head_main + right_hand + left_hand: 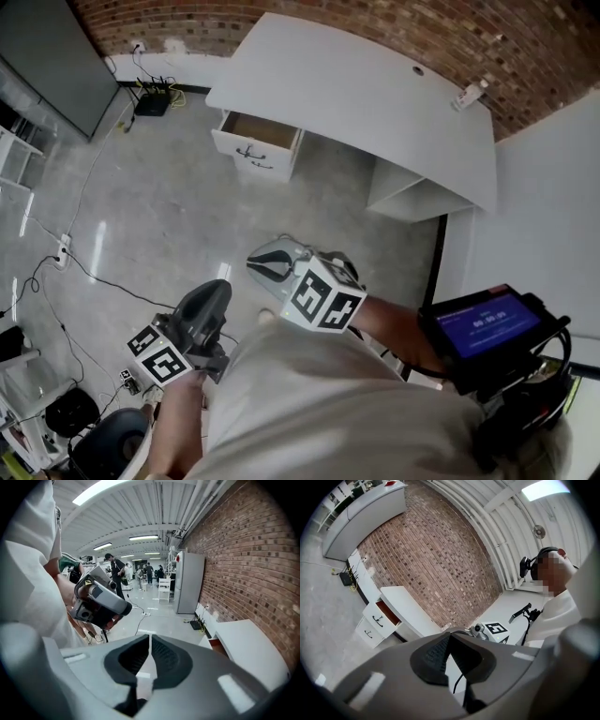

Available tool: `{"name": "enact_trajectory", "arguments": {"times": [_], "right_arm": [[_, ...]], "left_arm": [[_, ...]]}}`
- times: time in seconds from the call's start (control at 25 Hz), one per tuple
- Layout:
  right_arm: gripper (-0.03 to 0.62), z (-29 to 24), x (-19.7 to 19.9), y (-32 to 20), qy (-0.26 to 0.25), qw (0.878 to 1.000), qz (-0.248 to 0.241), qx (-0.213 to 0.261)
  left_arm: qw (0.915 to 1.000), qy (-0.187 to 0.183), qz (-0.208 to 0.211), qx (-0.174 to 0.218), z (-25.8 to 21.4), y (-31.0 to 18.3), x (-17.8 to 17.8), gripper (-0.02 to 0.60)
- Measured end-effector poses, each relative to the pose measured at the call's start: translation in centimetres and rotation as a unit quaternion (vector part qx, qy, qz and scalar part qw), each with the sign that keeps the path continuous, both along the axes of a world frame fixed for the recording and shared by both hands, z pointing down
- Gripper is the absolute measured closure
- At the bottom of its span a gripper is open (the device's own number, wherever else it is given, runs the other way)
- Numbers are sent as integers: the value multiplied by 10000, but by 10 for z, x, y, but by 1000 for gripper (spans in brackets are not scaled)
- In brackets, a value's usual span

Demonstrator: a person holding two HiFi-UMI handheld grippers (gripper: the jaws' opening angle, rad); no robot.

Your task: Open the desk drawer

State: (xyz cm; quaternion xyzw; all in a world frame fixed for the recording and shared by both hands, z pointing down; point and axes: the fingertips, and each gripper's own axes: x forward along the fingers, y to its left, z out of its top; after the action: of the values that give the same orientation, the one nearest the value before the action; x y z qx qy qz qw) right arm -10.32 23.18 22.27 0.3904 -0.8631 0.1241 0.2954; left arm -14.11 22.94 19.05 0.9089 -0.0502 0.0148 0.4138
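**Drawer open, both grippers closed and empty**

Head view, left to right: cables (80, 267) lie on the grey floor (169, 216). The left gripper (216, 289) is low near the person's body, jaws pressed together with nothing between them. The top drawer (251, 131) at the left end of the white desk (375, 94) is pulled out and its brown inside shows. The lower drawer (368, 632) is flush. The right gripper (265, 265) is just beside the left one, jaws also together, empty. Both are well apart from the drawer. The desk stands against a brick wall (375, 28). At far right, a device with a blue screen (487, 326) is at the person's side.
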Motion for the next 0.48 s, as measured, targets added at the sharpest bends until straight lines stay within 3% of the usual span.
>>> {"name": "enact_trajectory", "arguments": {"times": [0.48], "right_arm": [[577, 6, -4, 1, 187, 9998, -48, -43]], "left_arm": [[9998, -56, 180, 100, 3, -4, 2, 578]]}}
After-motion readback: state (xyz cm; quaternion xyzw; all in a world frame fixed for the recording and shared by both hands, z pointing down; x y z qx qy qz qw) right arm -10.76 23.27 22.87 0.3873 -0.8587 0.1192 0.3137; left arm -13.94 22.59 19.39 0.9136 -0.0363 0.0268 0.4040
